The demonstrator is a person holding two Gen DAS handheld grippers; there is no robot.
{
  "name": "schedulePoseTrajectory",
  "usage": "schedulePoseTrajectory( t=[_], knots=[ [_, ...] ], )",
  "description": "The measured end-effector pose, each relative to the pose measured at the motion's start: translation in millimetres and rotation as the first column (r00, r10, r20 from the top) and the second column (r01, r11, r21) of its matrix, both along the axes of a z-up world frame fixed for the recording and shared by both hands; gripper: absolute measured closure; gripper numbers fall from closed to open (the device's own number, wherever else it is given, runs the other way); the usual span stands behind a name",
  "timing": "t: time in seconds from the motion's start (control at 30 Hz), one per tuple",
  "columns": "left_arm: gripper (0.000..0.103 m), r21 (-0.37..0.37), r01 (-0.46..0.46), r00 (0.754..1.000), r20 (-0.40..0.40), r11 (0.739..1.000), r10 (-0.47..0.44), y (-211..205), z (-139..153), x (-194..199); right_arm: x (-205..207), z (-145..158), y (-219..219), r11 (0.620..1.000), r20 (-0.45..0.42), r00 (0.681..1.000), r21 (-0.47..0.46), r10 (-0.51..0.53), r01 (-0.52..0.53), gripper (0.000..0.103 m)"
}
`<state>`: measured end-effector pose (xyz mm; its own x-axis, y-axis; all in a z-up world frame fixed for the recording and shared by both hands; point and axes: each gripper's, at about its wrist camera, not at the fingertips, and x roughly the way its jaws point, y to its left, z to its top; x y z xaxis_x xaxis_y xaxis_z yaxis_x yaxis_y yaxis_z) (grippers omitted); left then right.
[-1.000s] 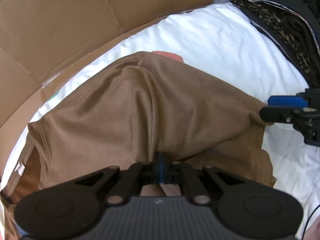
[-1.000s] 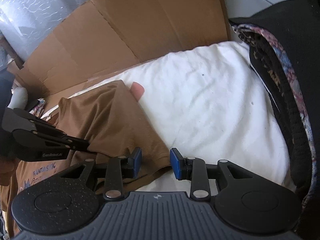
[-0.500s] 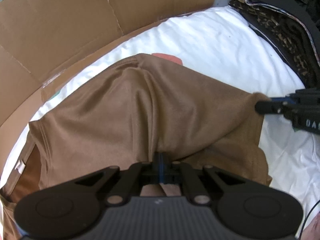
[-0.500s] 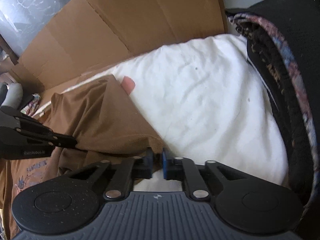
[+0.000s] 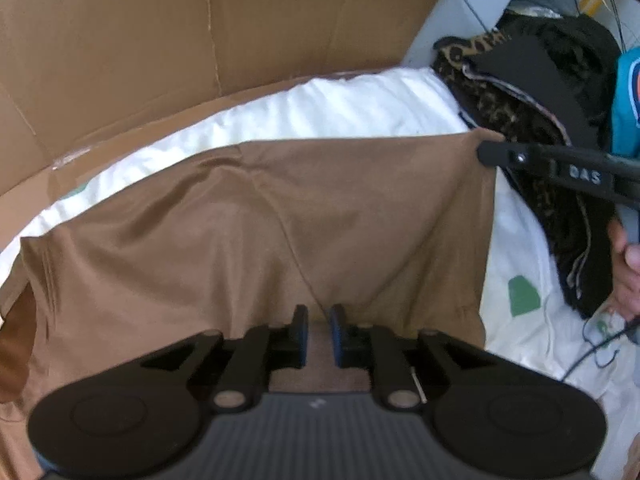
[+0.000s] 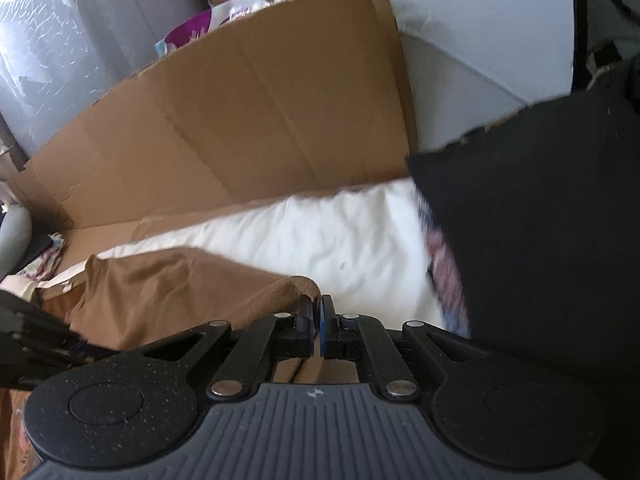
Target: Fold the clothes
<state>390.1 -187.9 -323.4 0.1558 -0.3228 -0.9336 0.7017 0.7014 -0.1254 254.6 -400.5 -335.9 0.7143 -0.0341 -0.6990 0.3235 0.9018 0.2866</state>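
Brown garment (image 5: 280, 220) lies spread over the white bedding (image 5: 340, 108), one corner lifted. Right gripper (image 6: 318, 312): jaws clamped together on that corner. Left gripper (image 5: 318, 332): jaws opening, a fold of brown cloth between them.

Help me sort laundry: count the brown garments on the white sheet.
1: the brown garment spreads across the white sheet, one corner pinched by the right tool. More may hide in the dark pile.

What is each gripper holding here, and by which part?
The right gripper is shut on a corner of the brown garment, lifting it. The left gripper is opening, with brown fabric between its pads at the near edge.
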Motion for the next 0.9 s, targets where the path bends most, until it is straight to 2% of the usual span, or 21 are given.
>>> schedulePoseTrajectory(
  t=[0.33, 0.53, 0.73, 0.83, 0.9],
  knots=[
    [0.089, 0.054, -0.042, 0.999, 0.021, 0.998, 0.041, 2, 0, 8, 30, 6, -7, 0.994, -0.033, 0.999, -0.097, 0.041, -0.044, 0.103],
    [0.089, 0.062, -0.056, 0.998, 0.032, 0.996, 0.054, 7, 1, 12, 34, 13, -16, 0.992, -0.066, 0.998, -0.125, 0.001, -0.010, 0.103],
    [0.089, 0.075, -0.060, 0.998, 0.041, 0.995, 0.057, 5, 0, 14, 44, 0, -14, 0.984, -0.121, 0.993, -0.178, -0.001, -0.021, 0.103],
    [0.089, 0.084, -0.052, 0.998, 0.042, 0.995, 0.048, 3, -2, 12, 49, -8, -18, 0.986, -0.132, 0.991, -0.168, -0.002, -0.021, 0.103],
    [0.089, 0.091, -0.045, 0.998, 0.040, 0.995, 0.041, 1, -3, 12, 51, -8, -19, 0.987, -0.135, 0.991, -0.157, 0.009, -0.031, 0.099]
  ],
)
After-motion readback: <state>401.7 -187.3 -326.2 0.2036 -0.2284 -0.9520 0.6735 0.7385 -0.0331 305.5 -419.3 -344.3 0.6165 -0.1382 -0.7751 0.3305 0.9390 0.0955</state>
